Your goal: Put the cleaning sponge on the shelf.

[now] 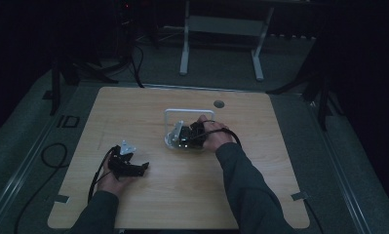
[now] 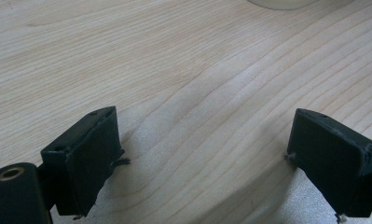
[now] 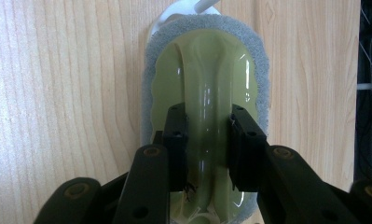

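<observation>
I had the right claw [image 3: 207,154] closed around the raised green handle of the scrubber [image 3: 207,70], one jaw on each side of the ridge, pressed against it as far as I could judge. The scrubber, a pale green plastic top on a grey sponge pad, sat in a white wire holder [image 1: 170,113] near the middle of the counter [image 1: 133,107]. So the grasp looked made; the lift out of the holder was not yet done, and where the scrubber should go I could not tell.

My left claw [image 1: 142,168] rested low over bare wood toward the near left, jaws spread wide and holding nothing.

The holder's upright frame stood just behind the scrubber, so I judged straight up or back toward me the safer way out. The counter lay open on every side, its edges well away from both claws.
</observation>
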`<state>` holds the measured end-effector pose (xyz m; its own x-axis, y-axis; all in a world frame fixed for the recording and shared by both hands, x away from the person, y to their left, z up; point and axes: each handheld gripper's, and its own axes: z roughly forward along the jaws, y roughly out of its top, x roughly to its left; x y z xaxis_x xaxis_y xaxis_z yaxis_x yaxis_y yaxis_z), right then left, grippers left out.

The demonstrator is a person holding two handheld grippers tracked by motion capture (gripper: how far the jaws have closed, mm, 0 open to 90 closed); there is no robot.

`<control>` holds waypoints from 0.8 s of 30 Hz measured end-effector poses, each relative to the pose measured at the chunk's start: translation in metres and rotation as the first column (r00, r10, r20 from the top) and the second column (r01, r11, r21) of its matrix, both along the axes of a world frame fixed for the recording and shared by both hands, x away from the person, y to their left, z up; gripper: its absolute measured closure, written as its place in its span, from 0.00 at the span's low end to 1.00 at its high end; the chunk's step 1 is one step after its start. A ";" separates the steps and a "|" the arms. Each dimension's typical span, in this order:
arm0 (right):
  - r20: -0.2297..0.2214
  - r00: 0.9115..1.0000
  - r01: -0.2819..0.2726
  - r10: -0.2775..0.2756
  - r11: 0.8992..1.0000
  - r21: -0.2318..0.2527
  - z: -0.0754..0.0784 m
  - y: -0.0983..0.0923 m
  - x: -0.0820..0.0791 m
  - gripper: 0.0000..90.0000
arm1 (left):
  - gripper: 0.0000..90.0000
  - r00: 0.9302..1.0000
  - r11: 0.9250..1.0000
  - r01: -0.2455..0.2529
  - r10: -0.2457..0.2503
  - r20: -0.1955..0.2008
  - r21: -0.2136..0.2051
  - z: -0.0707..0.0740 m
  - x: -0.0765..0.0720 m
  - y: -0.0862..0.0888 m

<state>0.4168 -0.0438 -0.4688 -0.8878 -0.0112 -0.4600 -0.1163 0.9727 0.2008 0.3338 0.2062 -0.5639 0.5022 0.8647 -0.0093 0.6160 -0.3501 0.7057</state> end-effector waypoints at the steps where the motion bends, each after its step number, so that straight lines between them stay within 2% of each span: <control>1: 0.000 1.000 0.000 0.000 1.000 -0.002 0.000 0.000 0.000 0.80 | 0.10 1.000 1.000 0.000 0.000 0.000 0.000 0.000 0.000 0.000; 24: 0.030 1.000 -0.005 0.005 1.000 -0.001 -0.005 0.003 0.000 0.79 | 0.10 1.000 1.000 0.000 0.000 0.000 0.001 0.000 0.000 0.000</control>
<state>0.4169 -0.0405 -0.4733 -0.8735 -0.0159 -0.4865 -0.1273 0.9722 0.1967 0.3338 0.2063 -0.5639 0.5025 0.8645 -0.0090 0.6161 -0.3507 0.7053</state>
